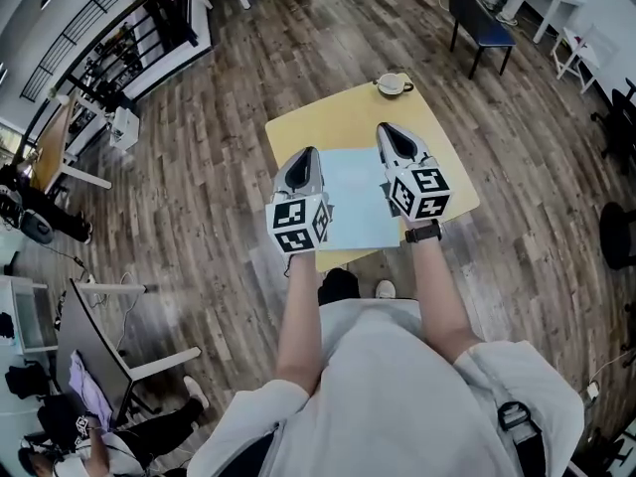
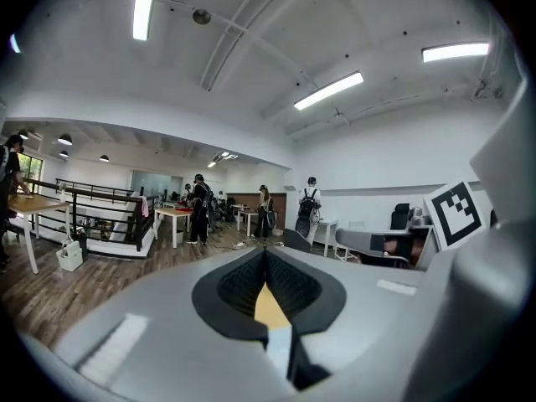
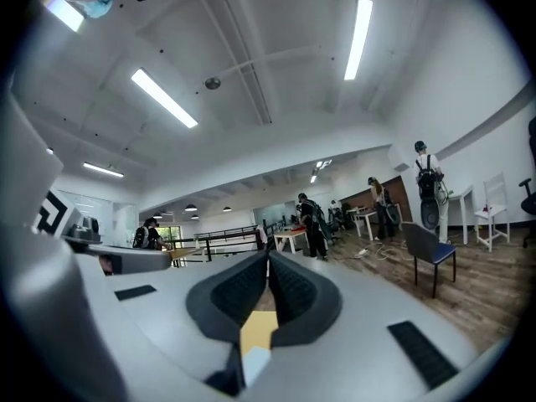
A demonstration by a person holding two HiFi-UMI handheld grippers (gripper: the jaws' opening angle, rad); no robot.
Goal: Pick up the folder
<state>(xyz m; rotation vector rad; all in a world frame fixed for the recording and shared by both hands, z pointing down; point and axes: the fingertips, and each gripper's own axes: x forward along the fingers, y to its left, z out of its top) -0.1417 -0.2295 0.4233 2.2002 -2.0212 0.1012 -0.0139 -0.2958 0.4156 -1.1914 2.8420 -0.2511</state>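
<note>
Your left gripper [image 1: 309, 153] and right gripper [image 1: 384, 129] both point away from you over a yellow surface [image 1: 328, 117], side by side with a gap between them. The folder [image 1: 356, 202], pale blue and shut, lies flat on that surface between the two grippers. In the head view the left gripper overlaps its left edge and the right gripper overlaps its far right corner; from that angle you cannot tell whether either touches it. In the left gripper view the jaws are pressed together with nothing between the pads, and below them you see a wedge of yellow surface and a pale strip of folder. The right gripper view shows the same: jaws closed on nothing, with yellow and a pale strip beneath. Each gripper carries a cube [image 1: 297, 223] faced with black-and-white square markers, which are patterns rather than letters. A white cup [image 1: 394, 83] stands at the far corner of the surface, well apart from the folder. A dark watch [image 1: 423, 233] sits on your right wrist. A blue chair [image 1: 482, 18] stands on the wood floor [image 1: 219, 167] beyond the surface.
</note>
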